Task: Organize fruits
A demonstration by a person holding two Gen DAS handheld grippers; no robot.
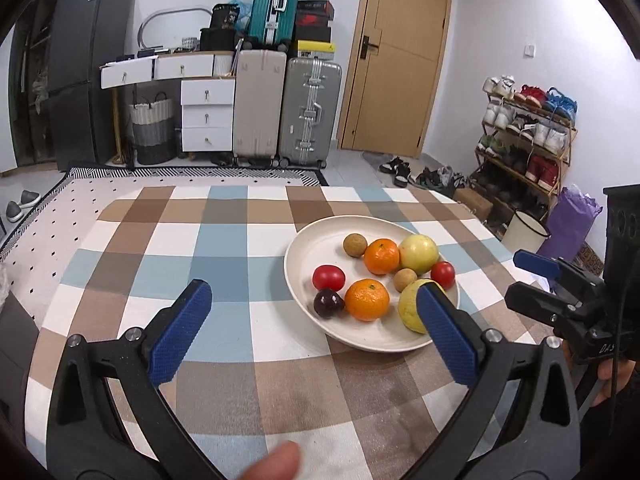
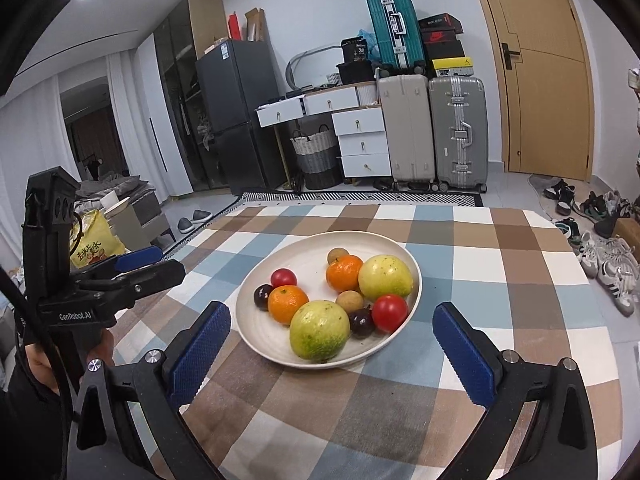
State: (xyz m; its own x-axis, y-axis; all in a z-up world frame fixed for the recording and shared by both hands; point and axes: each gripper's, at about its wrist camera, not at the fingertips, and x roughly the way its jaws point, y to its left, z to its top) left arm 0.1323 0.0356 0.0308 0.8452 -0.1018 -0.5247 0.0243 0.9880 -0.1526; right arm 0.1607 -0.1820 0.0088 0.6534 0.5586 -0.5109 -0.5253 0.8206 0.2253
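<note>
A white plate [image 1: 316,240] sits on the checked tablecloth, right of centre in the left wrist view. It holds two oranges [image 1: 367,300], two red tomatoes [image 1: 328,278], two yellow-green guavas [image 1: 419,254], small brown longans [image 1: 355,245] and a dark purple fruit [image 1: 328,303]. My left gripper [image 1: 314,294] is open and empty, short of the plate's near-left rim. In the right wrist view the plate [image 2: 416,280] lies straight ahead, with the nearest guava [image 2: 319,330] in front. My right gripper [image 2: 332,314] stands open and empty, its pads either side of the plate's near edge and apart from it.
The tablecloth [image 2: 500,280] covers the whole table. Each gripper shows in the other's view: the right gripper [image 1: 520,280] and the left gripper [image 2: 168,264]. A thumb [image 1: 276,462] shows at the bottom. Suitcases [image 1: 308,116], drawers, a fridge and a shoe rack [image 1: 528,140] stand behind.
</note>
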